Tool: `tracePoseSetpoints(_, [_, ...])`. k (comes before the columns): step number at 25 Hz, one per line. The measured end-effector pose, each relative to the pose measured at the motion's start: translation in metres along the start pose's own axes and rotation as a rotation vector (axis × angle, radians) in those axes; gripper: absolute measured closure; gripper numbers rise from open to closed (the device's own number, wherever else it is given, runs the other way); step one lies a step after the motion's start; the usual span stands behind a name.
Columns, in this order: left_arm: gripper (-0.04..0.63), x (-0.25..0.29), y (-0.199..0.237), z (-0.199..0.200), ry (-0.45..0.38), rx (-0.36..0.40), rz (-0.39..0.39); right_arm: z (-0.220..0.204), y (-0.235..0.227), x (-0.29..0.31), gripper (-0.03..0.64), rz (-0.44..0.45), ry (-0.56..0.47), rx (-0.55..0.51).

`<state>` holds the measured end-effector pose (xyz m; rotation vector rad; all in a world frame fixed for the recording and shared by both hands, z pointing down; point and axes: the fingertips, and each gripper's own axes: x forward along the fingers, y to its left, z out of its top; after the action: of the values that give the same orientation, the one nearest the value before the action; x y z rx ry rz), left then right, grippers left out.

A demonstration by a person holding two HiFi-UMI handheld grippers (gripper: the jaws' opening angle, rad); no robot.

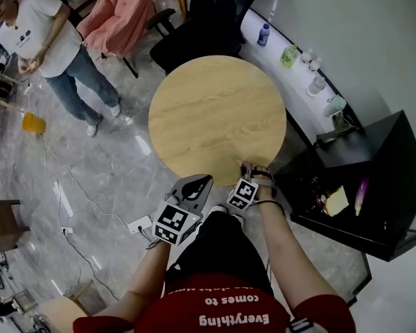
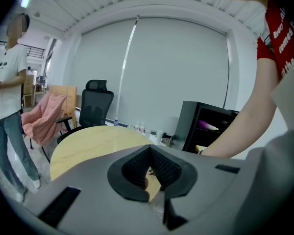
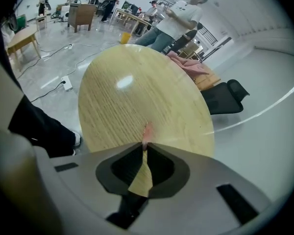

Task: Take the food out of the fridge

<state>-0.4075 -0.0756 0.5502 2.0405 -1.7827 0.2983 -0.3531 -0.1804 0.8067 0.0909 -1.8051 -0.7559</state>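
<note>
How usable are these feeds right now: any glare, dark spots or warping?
Head view: fisheye curves straight lines; the fridge interior is dark. Left gripper view: black vignette at the corners, fridge shelves dim. Right gripper view: a glare patch on the round table, and the pink thing at the right gripper tips is too blurred to identify.
</note>
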Motion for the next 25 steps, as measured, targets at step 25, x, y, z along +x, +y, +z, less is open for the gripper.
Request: tracePoseSetpoints(25, [0.589,0.003,-0.003,-0.001,-0.012,-0.055,0.025,0.011,0.021,-0.03,0.491,0.126,-0.074,0.227])
